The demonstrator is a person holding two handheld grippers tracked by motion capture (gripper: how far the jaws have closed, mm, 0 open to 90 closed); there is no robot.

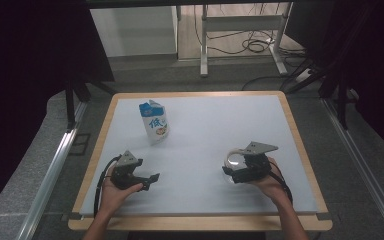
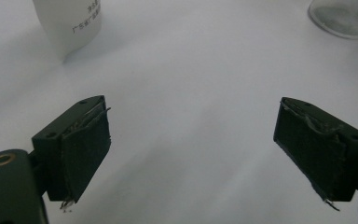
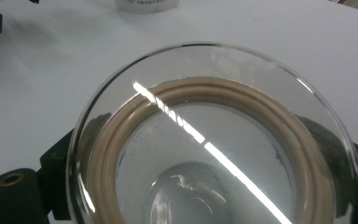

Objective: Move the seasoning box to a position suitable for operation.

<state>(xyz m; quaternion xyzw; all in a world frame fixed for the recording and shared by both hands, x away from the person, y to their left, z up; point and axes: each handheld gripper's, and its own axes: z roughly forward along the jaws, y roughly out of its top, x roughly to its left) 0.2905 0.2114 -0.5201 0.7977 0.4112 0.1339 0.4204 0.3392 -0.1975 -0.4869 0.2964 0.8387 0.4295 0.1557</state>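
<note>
At lower right, the right tongs (image 1: 237,172) grip a clear glass lid (image 3: 214,144); at lower left, the left tongs (image 1: 150,181) stand wide, below the milk carton (image 1: 154,122).

The carton (image 1: 154,123) is white with a blue top and blue lettering. The clear glass lid (image 3: 214,140) has a beige ring. Black tongs (image 2: 193,154); white counter (image 1: 215,135) edged in pale wood.
</note>
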